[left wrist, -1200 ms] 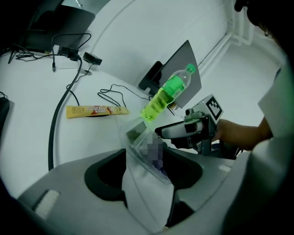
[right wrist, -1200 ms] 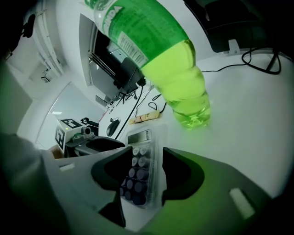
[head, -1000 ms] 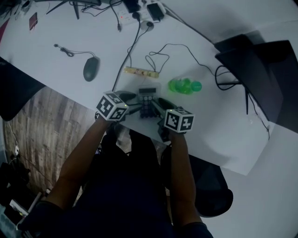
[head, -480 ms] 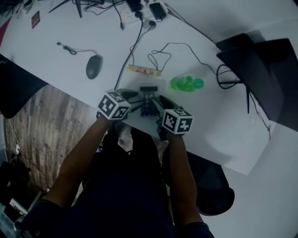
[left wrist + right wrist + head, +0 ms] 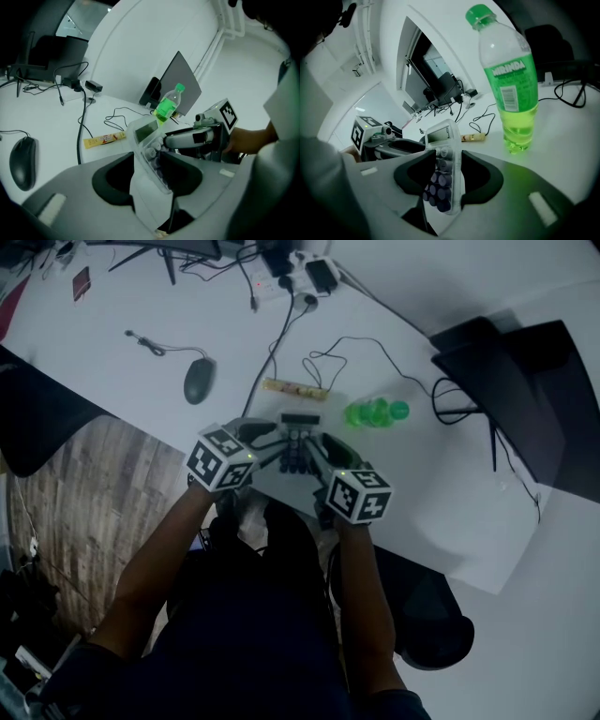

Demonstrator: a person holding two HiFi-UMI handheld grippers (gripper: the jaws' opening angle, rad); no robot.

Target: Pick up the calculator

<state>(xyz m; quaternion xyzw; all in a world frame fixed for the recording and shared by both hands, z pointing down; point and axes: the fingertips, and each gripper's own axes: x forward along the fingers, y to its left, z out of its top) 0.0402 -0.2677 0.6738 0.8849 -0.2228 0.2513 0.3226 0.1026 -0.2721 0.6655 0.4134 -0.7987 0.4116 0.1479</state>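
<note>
The grey calculator point(image 5: 298, 440) with dark keys hangs above the white table point(image 5: 441, 512), held from both sides. My left gripper point(image 5: 279, 441) has it on edge between its jaws, which are closing, and the pads press on it. In the left gripper view the calculator point(image 5: 146, 149) stands tilted between the left gripper's point(image 5: 149, 174) jaws, screen end away. My right gripper point(image 5: 315, 448) is shut on the other side. The right gripper view has the calculator point(image 5: 442, 161) upright in the right gripper's point(image 5: 446, 180) jaws.
A green soda bottle point(image 5: 372, 412) stands just right of the calculator. A yellow strip point(image 5: 294, 388) and a looped black cable point(image 5: 330, 351) lie behind it, a mouse point(image 5: 199, 381) to the left. A dark laptop point(image 5: 511, 381) sits at the far right, a power strip point(image 5: 302, 266) at the back.
Both grippers have risen with the calculator, which has left the table. The left jaws have closed in on its side.
</note>
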